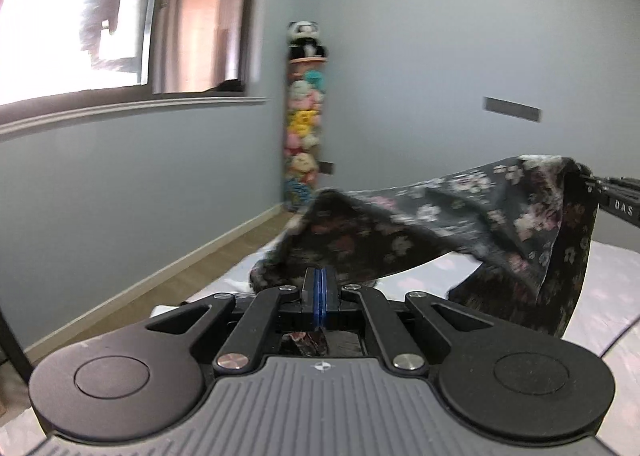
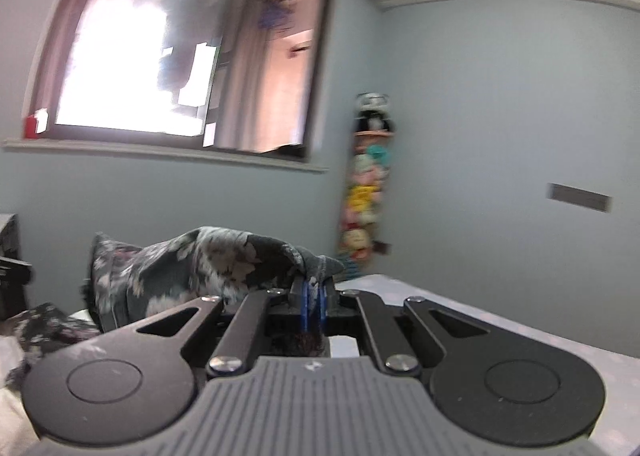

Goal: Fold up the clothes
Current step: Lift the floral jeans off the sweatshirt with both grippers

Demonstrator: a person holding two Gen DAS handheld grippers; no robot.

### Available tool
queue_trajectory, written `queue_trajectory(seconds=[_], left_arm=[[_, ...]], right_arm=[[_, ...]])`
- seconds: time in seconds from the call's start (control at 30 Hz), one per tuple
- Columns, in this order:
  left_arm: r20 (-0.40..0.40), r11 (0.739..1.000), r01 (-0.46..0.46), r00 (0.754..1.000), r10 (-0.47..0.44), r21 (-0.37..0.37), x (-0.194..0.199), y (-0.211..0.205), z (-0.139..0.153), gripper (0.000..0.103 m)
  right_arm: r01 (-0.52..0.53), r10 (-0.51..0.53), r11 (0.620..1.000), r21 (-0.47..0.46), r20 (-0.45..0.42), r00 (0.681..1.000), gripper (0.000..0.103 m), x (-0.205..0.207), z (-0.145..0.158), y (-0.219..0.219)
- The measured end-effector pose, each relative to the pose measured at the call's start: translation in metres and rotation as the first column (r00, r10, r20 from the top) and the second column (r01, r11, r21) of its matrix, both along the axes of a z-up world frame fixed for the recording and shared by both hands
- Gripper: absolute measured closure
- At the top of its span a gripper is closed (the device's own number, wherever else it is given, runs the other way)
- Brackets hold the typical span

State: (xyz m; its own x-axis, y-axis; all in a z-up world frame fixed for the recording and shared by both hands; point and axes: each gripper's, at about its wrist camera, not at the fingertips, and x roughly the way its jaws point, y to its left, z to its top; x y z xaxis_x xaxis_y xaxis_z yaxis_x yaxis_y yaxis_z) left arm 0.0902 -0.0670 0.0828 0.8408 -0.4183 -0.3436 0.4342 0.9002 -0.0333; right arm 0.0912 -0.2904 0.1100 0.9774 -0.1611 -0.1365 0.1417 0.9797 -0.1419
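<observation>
A dark floral garment (image 1: 440,224) hangs stretched in the air between both grippers, above the bed. My left gripper (image 1: 319,280) is shut on one edge of it; cloth shows pinched behind the blue pads. The right gripper shows at the right edge of the left wrist view (image 1: 592,182), holding the garment's other corner. In the right wrist view my right gripper (image 2: 313,288) is shut on the garment (image 2: 200,260), which bunches to its left and droops down to the bed at the far left.
A bed with a pale patterned sheet (image 1: 608,288) lies below. A tall column of plush toys (image 1: 304,116) stands in the room corner, also in the right wrist view (image 2: 366,184). A window (image 2: 180,56) sits in the grey-blue wall. Wood floor (image 1: 192,276) runs left of the bed.
</observation>
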Motion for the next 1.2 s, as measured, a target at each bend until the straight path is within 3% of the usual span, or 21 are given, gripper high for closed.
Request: queue_trajectory(seconds=[0.17, 0.37, 0.53, 0.67, 0.77, 0.9, 1.03, 1.13, 1.2], left_arm=[[-0.025, 0.996, 0.088, 0.996, -0.088, 0.005, -0.031, -0.023, -0.005, 0.103], [-0.127, 0.984, 0.175, 0.976, -0.175, -0.008, -0.059, -0.052, -0.028, 0.103], [-0.186, 0.975, 0.222, 0.958, -0.216, 0.014, -0.071, -0.049, -0.037, 0.103], [-0.213, 0.972, 0.230, 0.953, -0.215, 0.051, -0.076, -0.043, -0.034, 0.102], [-0.238, 0.974, 0.213, 0.953, -0.189, 0.078, -0.079, -0.044, -0.037, 0.100], [-0.261, 0.974, 0.206, 0.949, -0.175, 0.094, -0.075, -0.056, -0.042, 0.085], [-0.270, 0.965, 0.233, 0.943, -0.194, 0.123, -0.069, -0.079, -0.048, 0.073], [-0.271, 0.957, 0.255, 0.939, -0.212, 0.137, -0.068, -0.094, -0.051, 0.056], [-0.274, 0.953, 0.265, 0.936, -0.219, 0.144, -0.064, -0.103, -0.056, 0.055]], right_arm=[[0.190, -0.190, 0.982, -0.019, -0.005, 0.982, 0.097, -0.050, 0.001, -0.053], [0.380, -0.380, 0.925, -0.025, -0.093, 0.920, 0.096, -0.107, -0.014, -0.111], [0.570, -0.559, 0.821, 0.015, -0.178, 0.810, 0.096, -0.155, -0.044, -0.162], [0.710, -0.683, 0.703, 0.032, -0.244, 0.688, 0.096, -0.187, -0.069, -0.195], [0.762, -0.715, 0.646, 0.049, -0.311, 0.626, 0.096, -0.200, -0.087, -0.211], [0.757, -0.669, 0.651, 0.059, -0.426, 0.609, 0.091, -0.201, -0.112, -0.221], [0.733, -0.601, 0.672, 0.100, -0.504, 0.620, 0.087, -0.199, -0.127, -0.214], [0.729, -0.602, 0.678, 0.094, -0.498, 0.624, 0.058, -0.192, -0.131, -0.203], [0.735, -0.638, 0.676, 0.050, -0.458, 0.619, 0.040, -0.210, -0.128, -0.190]])
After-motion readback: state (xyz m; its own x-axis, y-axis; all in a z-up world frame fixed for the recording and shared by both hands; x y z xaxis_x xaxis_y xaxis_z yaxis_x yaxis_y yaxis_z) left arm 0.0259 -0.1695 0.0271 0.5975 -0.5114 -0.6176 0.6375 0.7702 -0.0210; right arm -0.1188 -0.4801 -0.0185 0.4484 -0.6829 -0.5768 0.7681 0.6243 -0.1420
